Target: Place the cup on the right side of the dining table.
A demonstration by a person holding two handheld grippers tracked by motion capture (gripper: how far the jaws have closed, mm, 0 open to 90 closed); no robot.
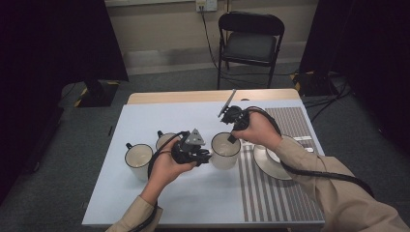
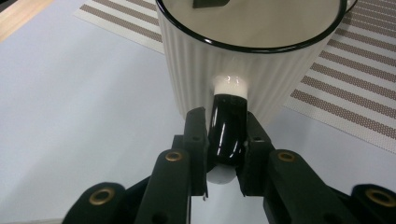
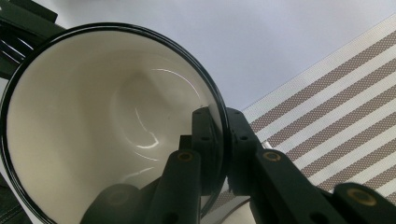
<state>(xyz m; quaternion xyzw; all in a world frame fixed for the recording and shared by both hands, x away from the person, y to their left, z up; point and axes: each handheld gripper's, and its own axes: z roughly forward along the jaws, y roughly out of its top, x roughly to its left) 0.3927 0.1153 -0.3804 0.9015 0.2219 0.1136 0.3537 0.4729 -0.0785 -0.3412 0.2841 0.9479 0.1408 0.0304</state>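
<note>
Here, I hold one white ribbed mug [image 1: 225,150] with both grippers at the table's middle.

My left gripper [image 1: 207,157] has its jaws closed tight on the mug's black handle [image 2: 227,133], at the mug's nine o'clock side. My right gripper [image 1: 232,137] pinches the black rim [image 3: 215,122] at about one o'clock, one jaw inside, one outside. Two more mugs [image 1: 139,159] stand at nine o'clock; a saucer [image 1: 269,163] lies at three o'clock on the striped mat [image 1: 270,198].
</note>
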